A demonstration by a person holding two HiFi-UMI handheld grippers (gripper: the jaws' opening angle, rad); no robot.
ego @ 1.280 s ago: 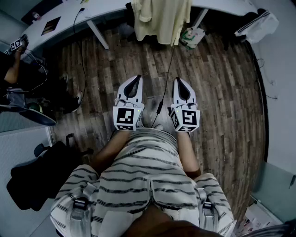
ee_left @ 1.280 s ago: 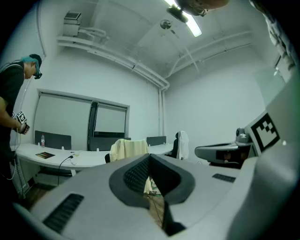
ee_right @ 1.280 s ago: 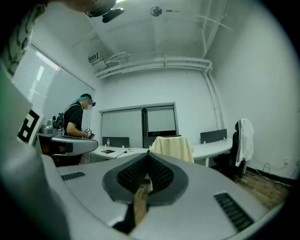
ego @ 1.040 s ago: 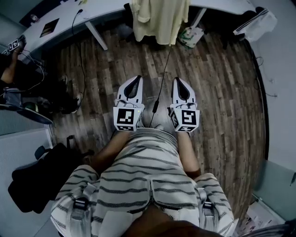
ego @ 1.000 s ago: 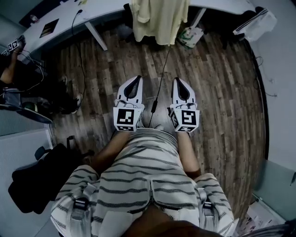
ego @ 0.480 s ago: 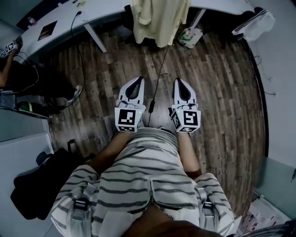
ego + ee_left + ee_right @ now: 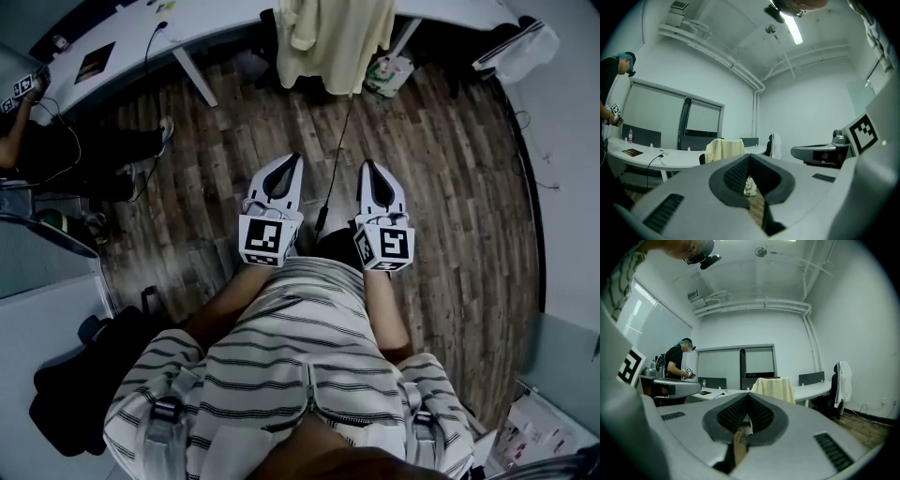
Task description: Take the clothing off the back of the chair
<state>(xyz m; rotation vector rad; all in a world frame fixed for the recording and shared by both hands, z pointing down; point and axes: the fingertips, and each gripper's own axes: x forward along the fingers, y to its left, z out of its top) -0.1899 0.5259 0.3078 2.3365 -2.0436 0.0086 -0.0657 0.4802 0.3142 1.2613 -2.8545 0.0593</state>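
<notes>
None of the actual removal done so far, judging by how things lie. Pale yellow clothing (image 7: 333, 42) draped over the back of the chair (image 7: 701, 159) at the far end of the scene, tucked against the long white table (image 7: 216, 19), hem hanging toward the wooden floor (image 7: 450, 169). No sign of any grasp on it, cloth hanging free and untouched. Left hand-held gripper (image 7: 293, 161) and right hand-held gripper (image 7: 367, 167) side by side at the near end, low in front of the body, aimed level at the chair and well apart from it. Jaws pressed together on both, nothing caught between the pads, only floor and the distant garment showing past the tips. Left to do, as a judgement: cross the open stretch of floor, spread the jaws, pinch the cloth near the top of the chair back, then lift it up and off until clear of the frame. Thin cable (image 7: 339, 145) lying along the floor between the grippers and the chair, a likely thing to step round on the way. Second garment, a white jacket (image 7: 841, 380), hung on another chair at the far right; probably not the target, given the aim of both grippers at the yellow one. Another person (image 7: 675, 364) at the far left by the table, away from the direct line.
</notes>
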